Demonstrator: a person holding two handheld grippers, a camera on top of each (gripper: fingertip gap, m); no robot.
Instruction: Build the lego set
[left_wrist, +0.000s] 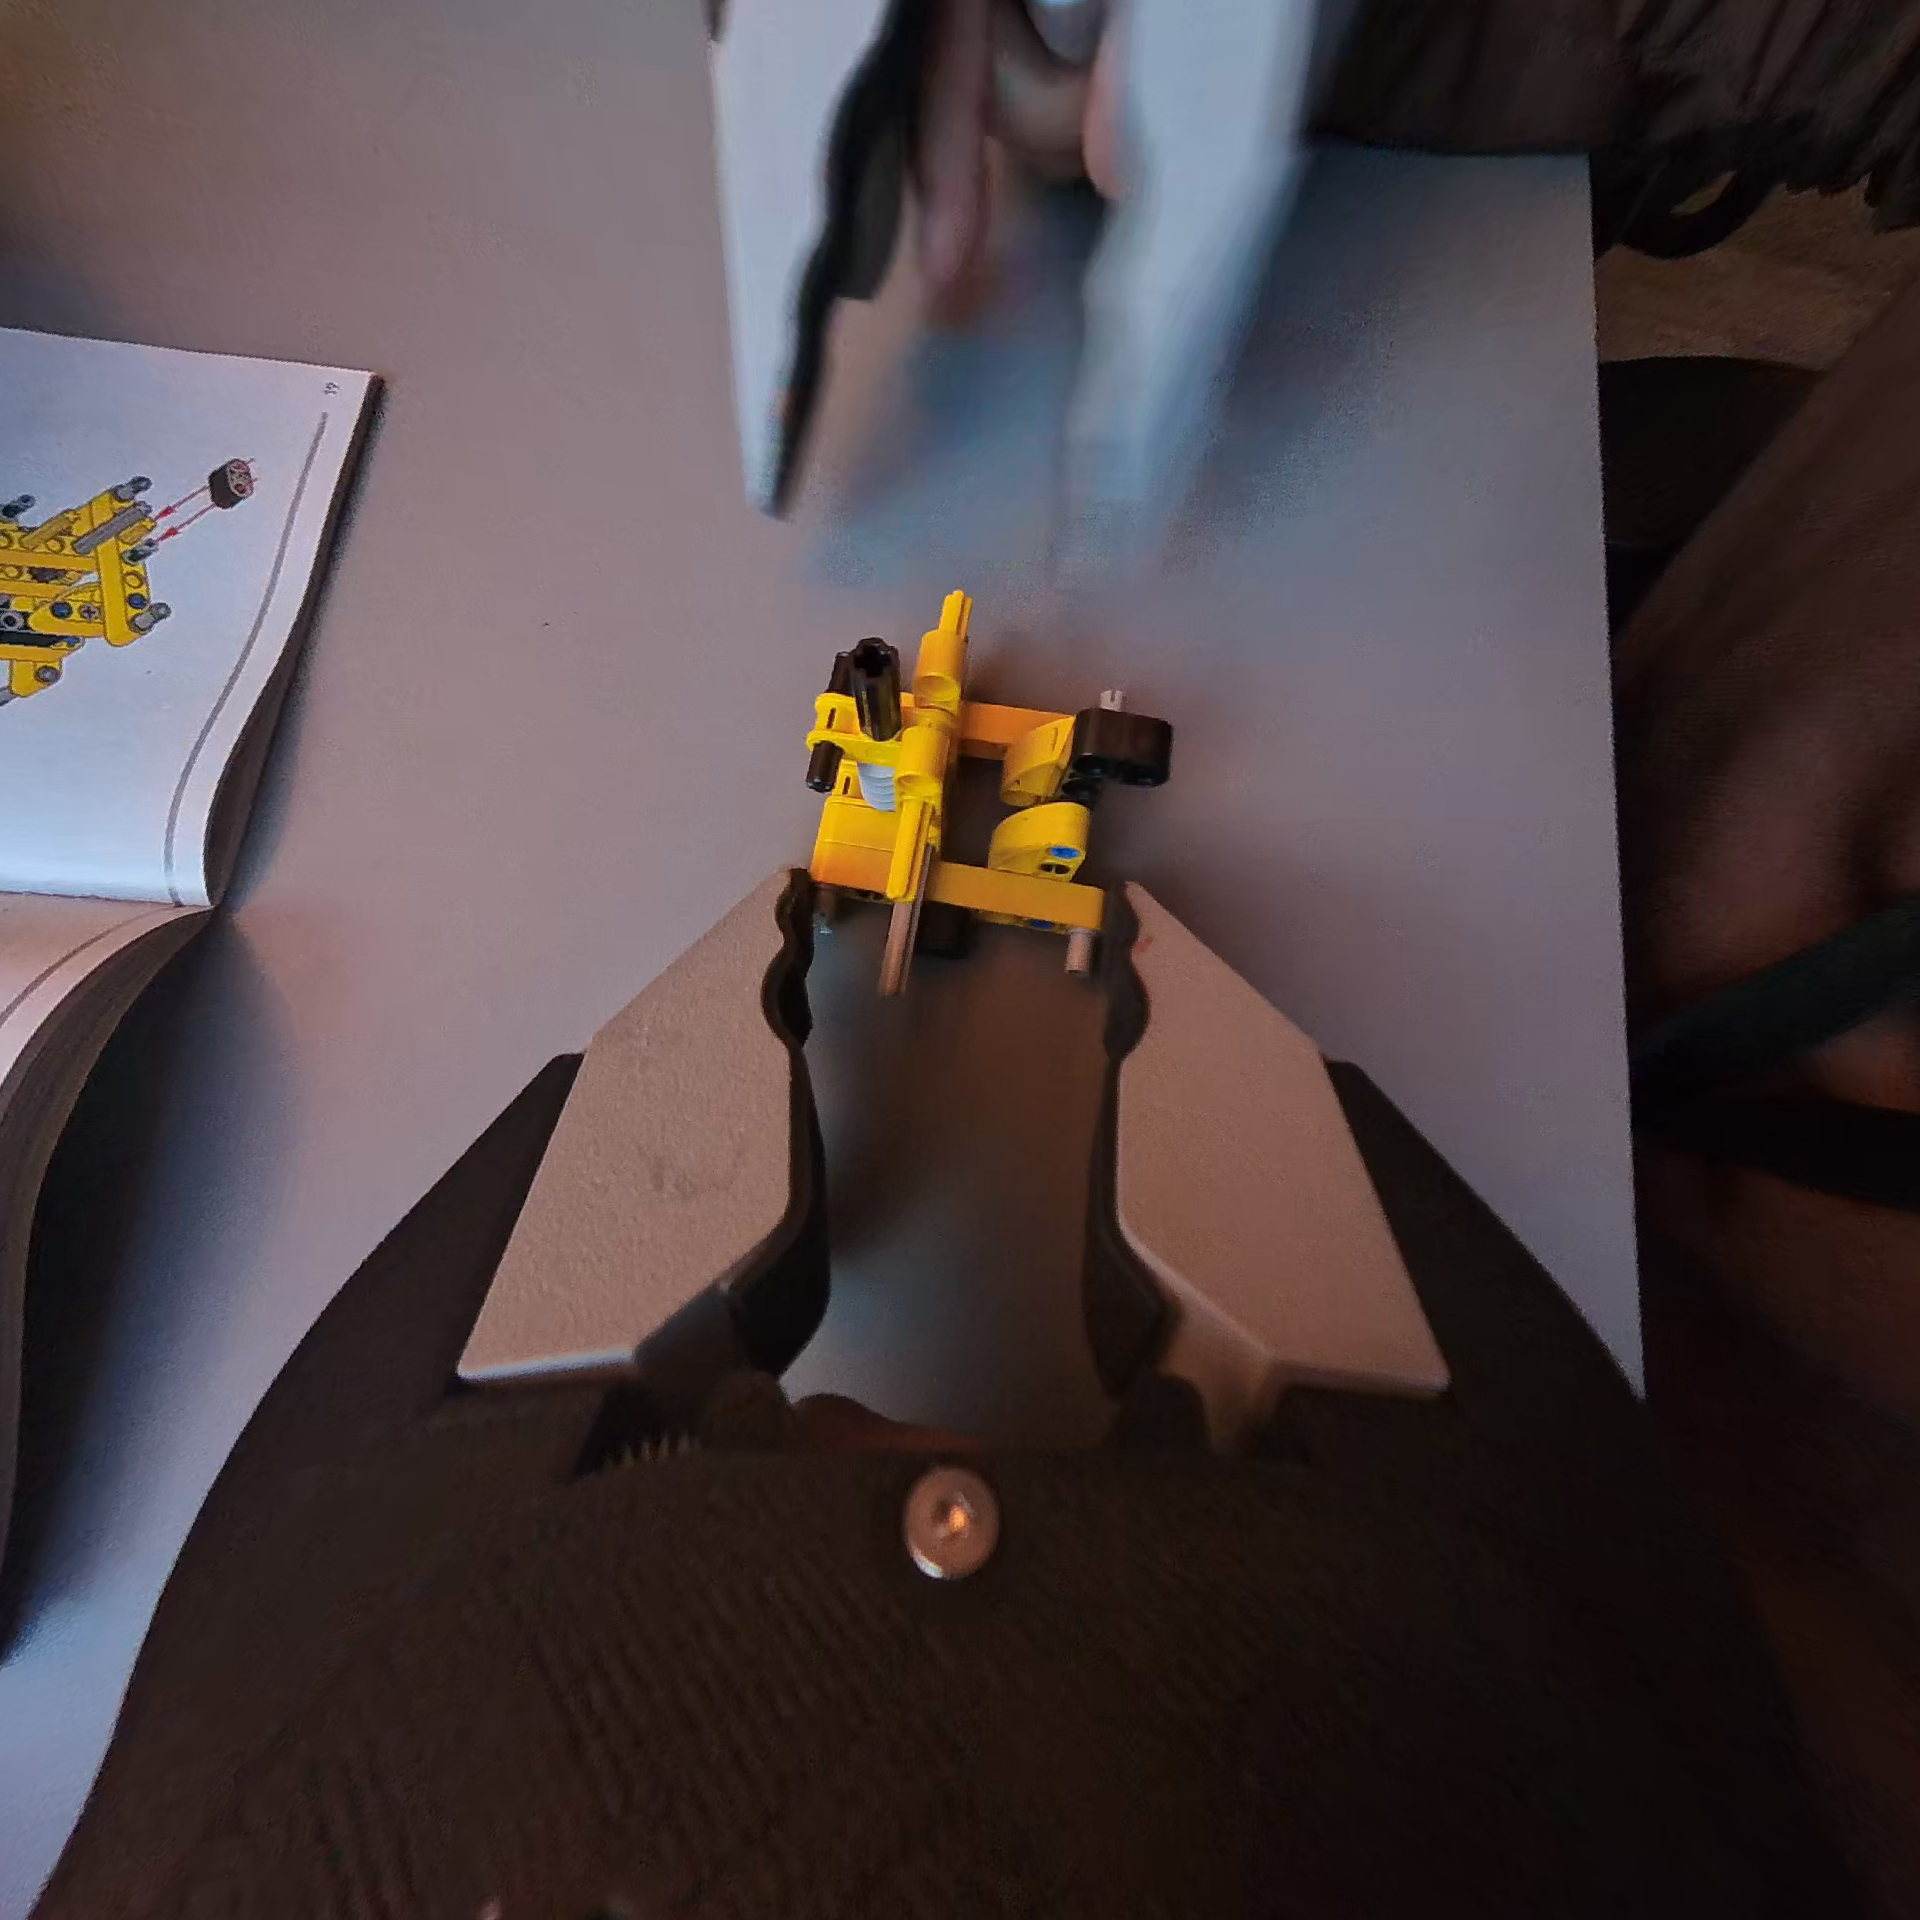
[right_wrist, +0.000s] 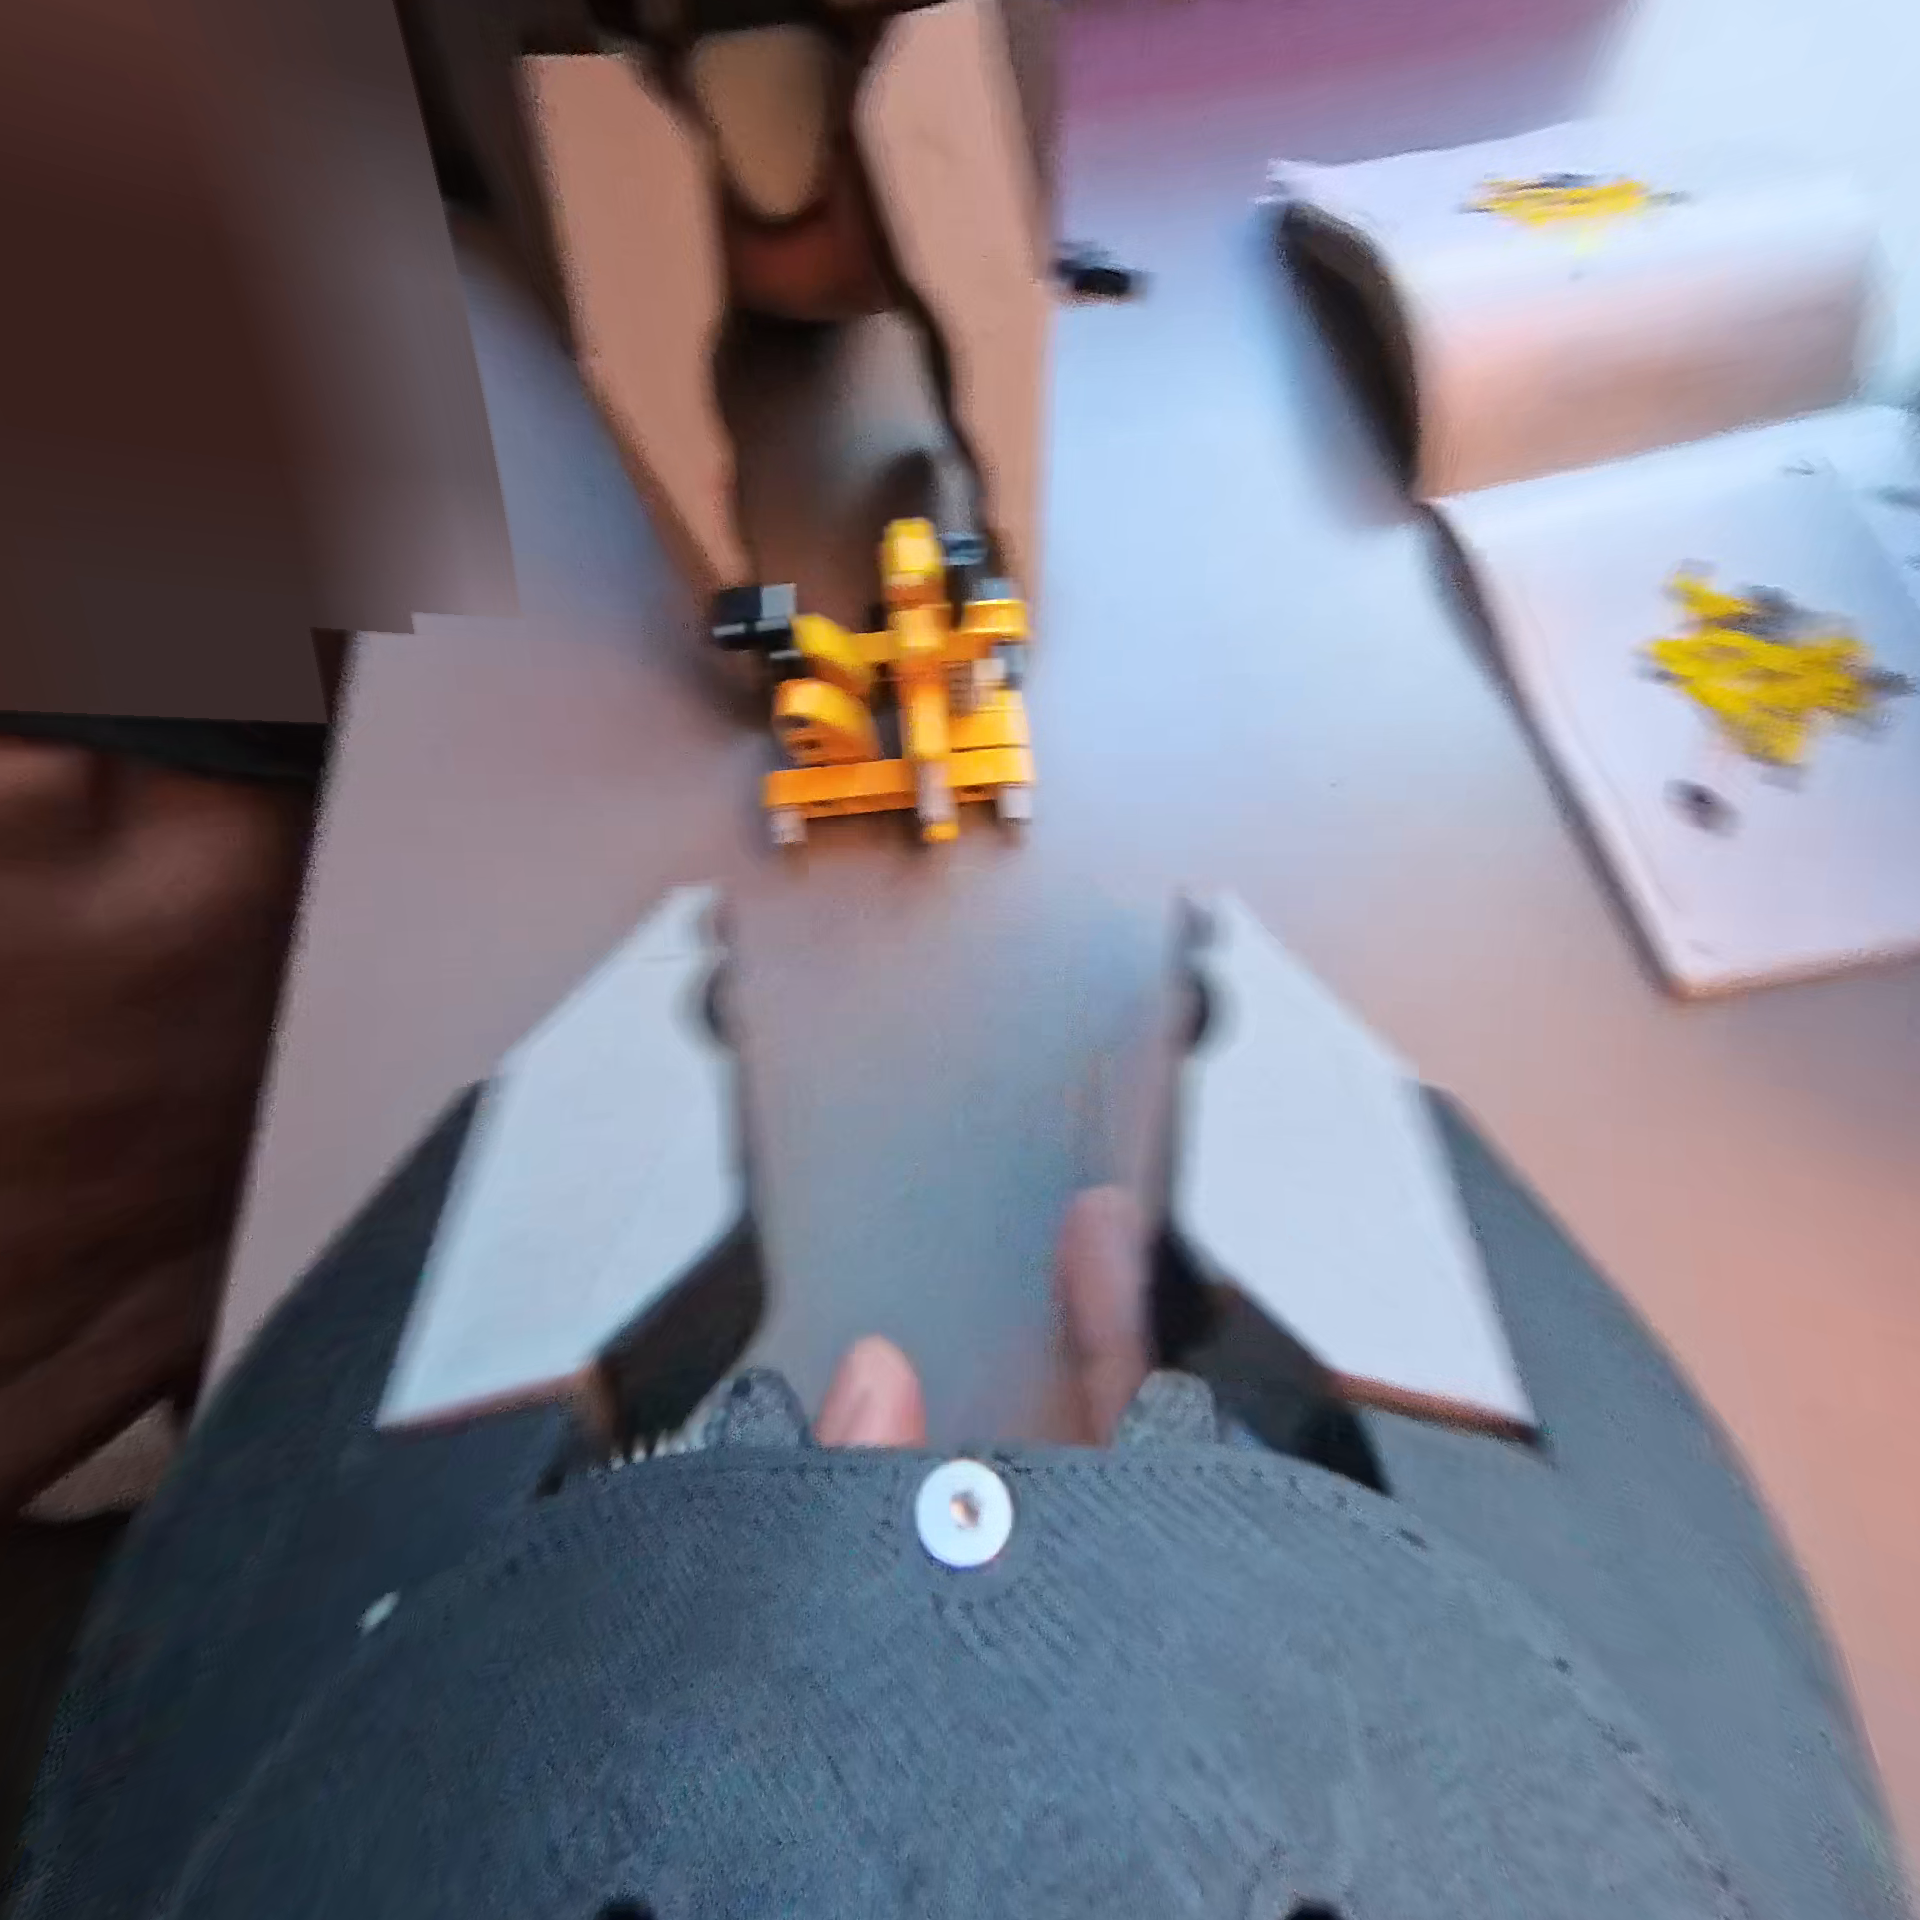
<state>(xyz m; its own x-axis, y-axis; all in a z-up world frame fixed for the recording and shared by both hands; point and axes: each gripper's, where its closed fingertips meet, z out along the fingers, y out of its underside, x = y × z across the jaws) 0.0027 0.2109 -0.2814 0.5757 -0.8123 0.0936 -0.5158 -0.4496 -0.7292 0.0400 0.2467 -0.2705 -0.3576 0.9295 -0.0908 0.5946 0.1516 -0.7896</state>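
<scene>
In the left wrist view, the yellow lego model (left_wrist: 961, 800) sits at the centre of the frame on the grey tabletop (left_wrist: 520, 675). The left gripper (left_wrist: 951, 914) comes from the bottom, and its jaws stand on both sides of the model's near yellow beam, which runs left to right. They seem to touch its two ends, so I judge they are grasping it, lightly. The right gripper (left_wrist: 935, 499) is a blur at the upper centre, well apart from the model. The open instruction booklet (left_wrist: 156, 644) lies at the left edge.

In the right wrist view, which is blurred, the model (right_wrist: 904, 696) is above the centre, straight ahead of the right gripper (right_wrist: 951, 914). Its jaws are spread and empty, near the model but not touching it. The left gripper (right_wrist: 868, 561) reaches in from the top and is clearly the nearer one.
</scene>
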